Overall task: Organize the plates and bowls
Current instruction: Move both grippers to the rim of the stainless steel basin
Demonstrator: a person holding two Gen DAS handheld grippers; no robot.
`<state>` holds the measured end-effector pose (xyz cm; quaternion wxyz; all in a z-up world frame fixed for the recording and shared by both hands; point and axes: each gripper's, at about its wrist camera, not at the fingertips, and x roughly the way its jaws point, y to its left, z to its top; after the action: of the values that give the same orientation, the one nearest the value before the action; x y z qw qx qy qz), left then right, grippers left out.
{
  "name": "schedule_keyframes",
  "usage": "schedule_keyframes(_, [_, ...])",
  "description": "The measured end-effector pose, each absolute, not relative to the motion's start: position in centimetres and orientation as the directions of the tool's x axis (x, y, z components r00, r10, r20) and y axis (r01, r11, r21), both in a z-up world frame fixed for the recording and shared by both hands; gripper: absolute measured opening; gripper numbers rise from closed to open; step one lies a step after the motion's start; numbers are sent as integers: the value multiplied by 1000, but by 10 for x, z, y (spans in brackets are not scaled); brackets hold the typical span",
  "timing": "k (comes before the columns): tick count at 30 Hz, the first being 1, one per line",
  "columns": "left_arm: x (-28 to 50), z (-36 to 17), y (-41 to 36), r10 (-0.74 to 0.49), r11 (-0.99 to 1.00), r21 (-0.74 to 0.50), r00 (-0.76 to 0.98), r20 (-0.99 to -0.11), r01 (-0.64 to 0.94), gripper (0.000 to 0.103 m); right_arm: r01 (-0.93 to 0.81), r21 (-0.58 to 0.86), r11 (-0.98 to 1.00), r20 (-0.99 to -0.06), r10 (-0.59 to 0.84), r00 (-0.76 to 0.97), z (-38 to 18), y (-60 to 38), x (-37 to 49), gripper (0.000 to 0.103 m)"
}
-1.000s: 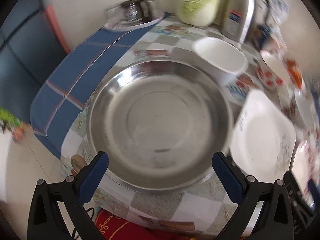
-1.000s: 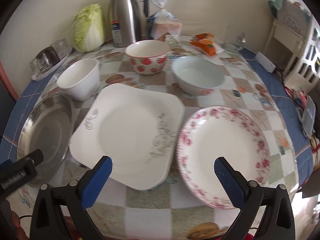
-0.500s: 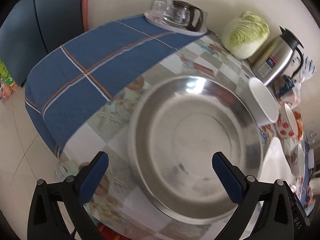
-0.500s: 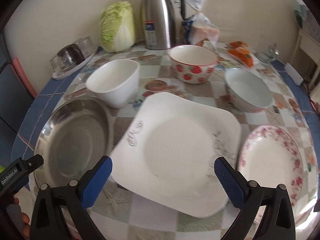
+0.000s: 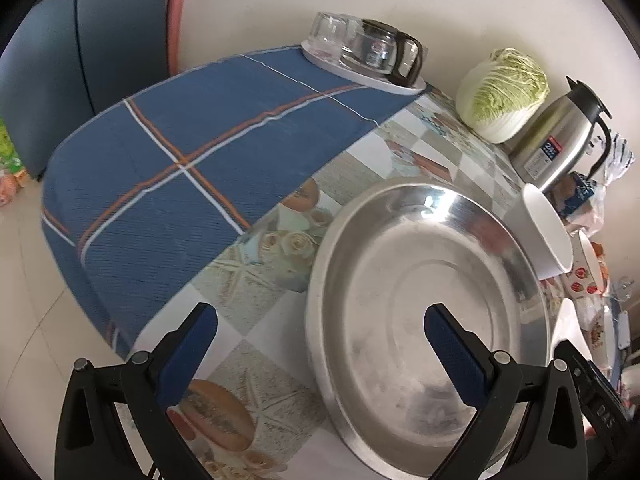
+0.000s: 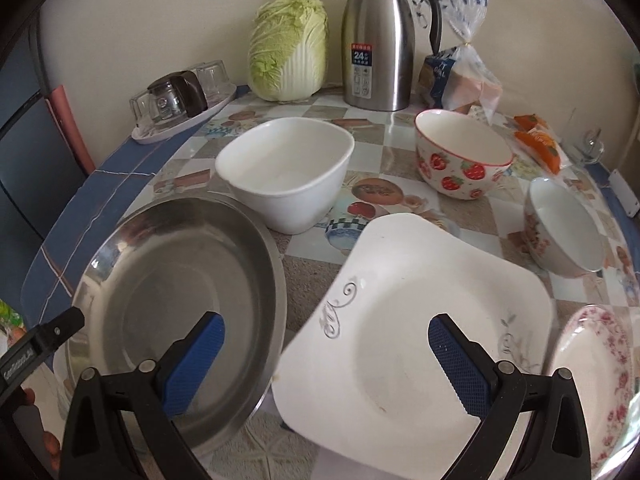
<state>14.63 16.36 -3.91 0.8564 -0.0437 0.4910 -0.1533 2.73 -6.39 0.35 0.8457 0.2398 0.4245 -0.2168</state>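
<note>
Left wrist view: left gripper [image 5: 320, 344] has its fingers spread wide, holding nothing, straddling the left rim of the steel plate [image 5: 424, 280] at lower right of frame. Blue cloth [image 5: 192, 152] fills the upper left.

Right wrist view: right gripper [image 6: 326, 354] is likewise spread and empty, above the gap between steel plate [image 6: 168, 280] and square white plate [image 6: 416, 320]. White bowl [image 6: 288, 172] sits centre frame, strawberry bowl [image 6: 460, 156] upper right, floral plate [image 6: 596, 372] lower right.
</note>
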Motion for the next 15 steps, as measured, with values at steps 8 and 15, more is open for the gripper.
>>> schedule_keyframes(8, [157, -49, 157, -292, 950, -205, 443, -847, 235, 103, 539, 285, 792, -803, -110, 586, -1, -66, 45, 96])
schedule_keyframes(15, [160, -55, 146, -301, 939, -188, 425, -854, 289, 103, 480, 308, 822, -787, -64, 613, -2, -63, 61, 74])
